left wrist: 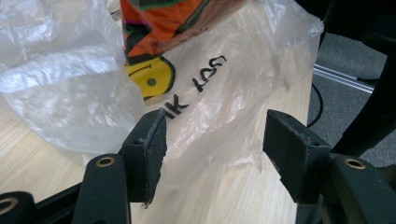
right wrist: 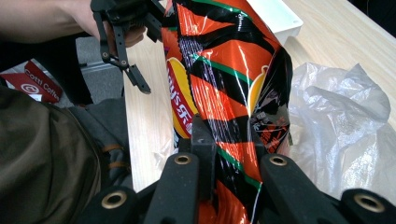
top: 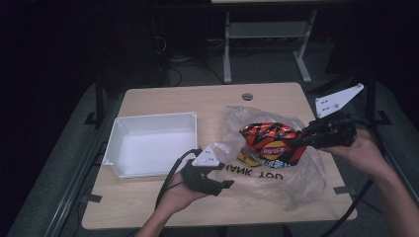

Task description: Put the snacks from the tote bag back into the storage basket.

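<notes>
A light wooden table (top: 163, 101) stands on dark grey carpet (top: 59, 168). Beyond the table's far edge, a white metal frame (top: 264, 44) rises amid tangled cables (top: 173, 61); the room behind is dim.

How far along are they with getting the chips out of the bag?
Done: the chip bag is up off the plastic bag. In hand: the right gripper pinches it; the left gripper sits open by the plastic. Probably left: putting it in the empty white bin.
</notes>
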Tool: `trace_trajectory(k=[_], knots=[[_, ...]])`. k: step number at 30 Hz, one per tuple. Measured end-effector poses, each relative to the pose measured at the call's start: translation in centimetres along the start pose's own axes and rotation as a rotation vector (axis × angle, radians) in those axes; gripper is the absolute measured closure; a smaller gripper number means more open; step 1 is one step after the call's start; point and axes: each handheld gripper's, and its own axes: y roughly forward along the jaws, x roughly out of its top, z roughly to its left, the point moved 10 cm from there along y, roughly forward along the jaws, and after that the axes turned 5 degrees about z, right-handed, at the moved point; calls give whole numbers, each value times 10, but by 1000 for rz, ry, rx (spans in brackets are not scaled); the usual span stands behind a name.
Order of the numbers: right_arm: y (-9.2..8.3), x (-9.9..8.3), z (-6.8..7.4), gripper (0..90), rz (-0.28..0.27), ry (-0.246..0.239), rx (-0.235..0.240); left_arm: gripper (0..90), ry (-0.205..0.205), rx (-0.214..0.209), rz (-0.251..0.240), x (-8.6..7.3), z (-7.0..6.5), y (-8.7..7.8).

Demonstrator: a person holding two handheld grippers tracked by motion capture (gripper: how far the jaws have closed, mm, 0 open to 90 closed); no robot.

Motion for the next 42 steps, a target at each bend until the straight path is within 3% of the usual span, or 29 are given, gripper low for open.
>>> trace_trajectory(k=[16,22,34,42], knots=[[-19,15,1,819,-19,-5,-5,376,-8,30,11,-8,8,-11],[-26,21,3,819,-9,-15,-12,374,-31,43,0,-13,14,-19],[-31,13,3,819,4,-2,-27,375,-48,73,-7,-20,23,-34],[-20,5,8,820,6,2,15,375,-64,81,-10,-24,27,-35]])
